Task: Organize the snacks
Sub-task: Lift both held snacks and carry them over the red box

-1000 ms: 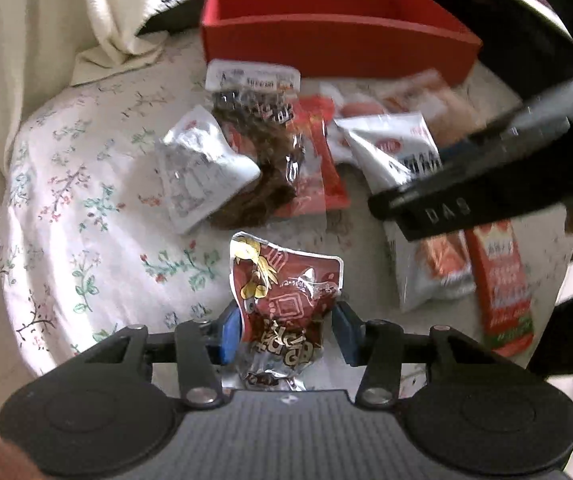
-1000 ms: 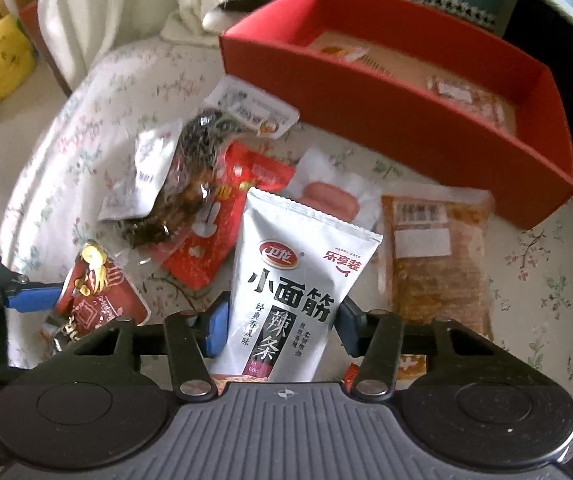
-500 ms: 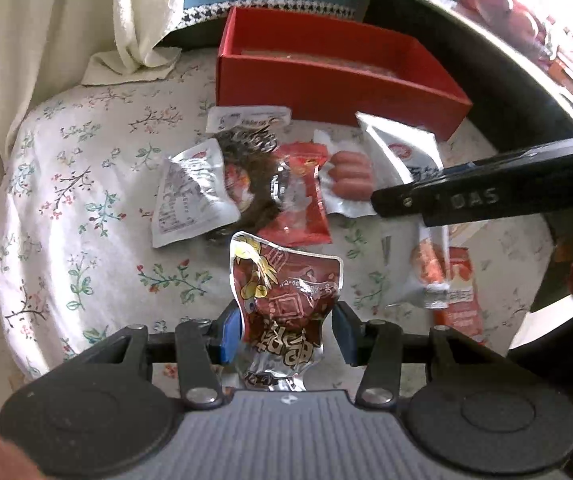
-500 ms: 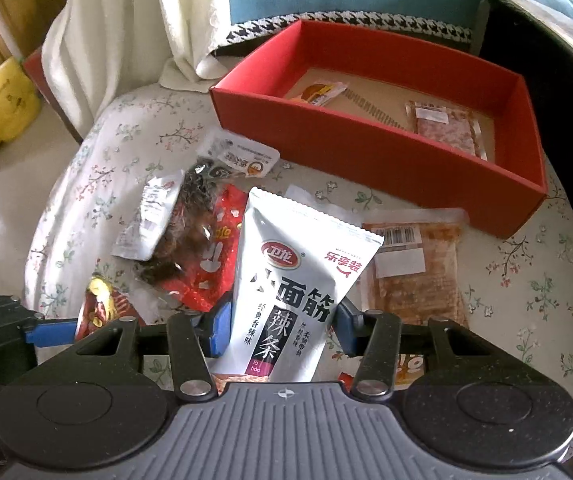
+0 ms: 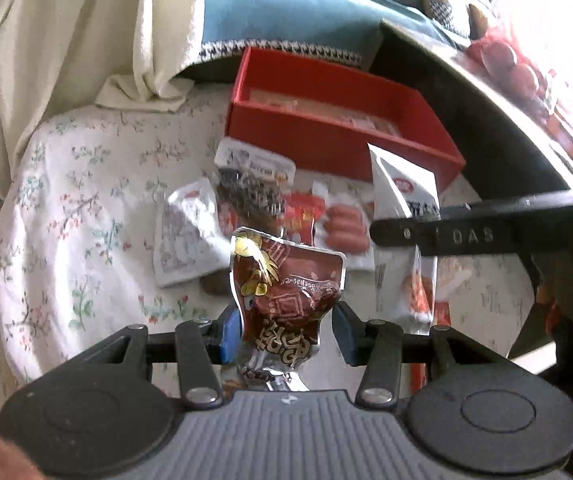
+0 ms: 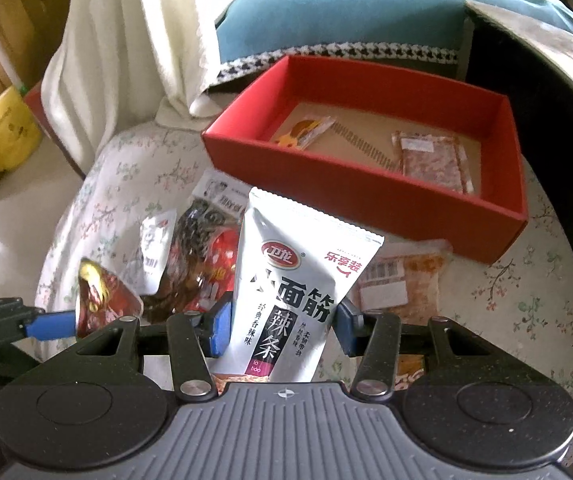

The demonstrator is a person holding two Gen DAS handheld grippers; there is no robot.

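My left gripper (image 5: 286, 332) is shut on a dark red foil snack packet (image 5: 286, 280), held upright above the floral tablecloth (image 5: 86, 200). My right gripper (image 6: 284, 328) is shut on a tall white spicy-strip packet (image 6: 302, 272), also lifted off the cloth. The same white packet (image 5: 402, 192) shows at the right of the left wrist view, and the red packet (image 6: 102, 296) at the lower left of the right wrist view. Beyond both stands an open red box (image 6: 366, 192) holding a small orange packet (image 6: 306, 130) and a brown meat packet (image 6: 432, 160).
Loose snacks lie between the grippers and the box: a clear dark packet (image 6: 194, 248), a small white packet (image 5: 186, 240), sausages (image 5: 342, 224) and an orange packet (image 6: 406, 280). A white cloth (image 6: 126, 40) hangs at the left, a dark tabletop (image 6: 546, 80) on the right.
Both grippers have risen with their packets held the same way. The view has tilted up, so the box interior and the teal cushion behind it show more.
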